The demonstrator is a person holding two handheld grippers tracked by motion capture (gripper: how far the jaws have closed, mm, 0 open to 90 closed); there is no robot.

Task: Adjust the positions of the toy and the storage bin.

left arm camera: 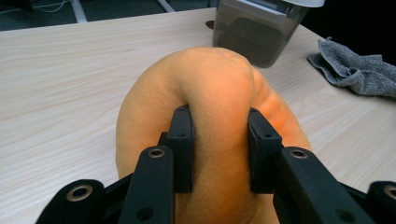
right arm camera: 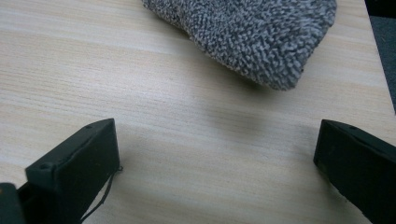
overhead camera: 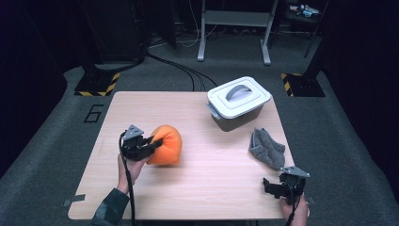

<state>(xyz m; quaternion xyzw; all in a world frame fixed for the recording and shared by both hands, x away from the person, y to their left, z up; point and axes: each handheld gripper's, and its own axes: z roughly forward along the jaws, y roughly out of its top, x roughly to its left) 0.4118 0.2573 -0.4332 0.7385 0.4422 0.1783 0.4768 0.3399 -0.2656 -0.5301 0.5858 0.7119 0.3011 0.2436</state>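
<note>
Orange cushion (overhead camera: 166, 145) pinched in left gripper (overhead camera: 151, 142), at 9 o'clock from surface (overhead camera: 207, 188) centre. In left gripper view, soft fabric (left arm camera: 219, 93) squeezed and bulging between both pads (left arm camera: 183, 140); grasp judged secure. Whether lifted or dragged across the wood: cannot tell.

Right gripper (overhead camera: 275, 184) parked at 5 o'clock near the front edge, jaws spread wide over bare wood, holding nothing. Grey cloth (overhead camera: 266, 147) just beyond it at 4 o'clock, crumpled, untouched; knitted weave (right arm camera: 261, 32) close ahead in right gripper view.

Lidded grey box (overhead camera: 237, 101) at 1 o'clock, white lid (overhead camera: 239, 95) seated, handle up.

Progress, as judged: pick-up of cushion done; placement outstanding. If box is destination, lid removal also outstanding, plausibly a job for the idle right gripper. Cloth not yet handled.
</note>
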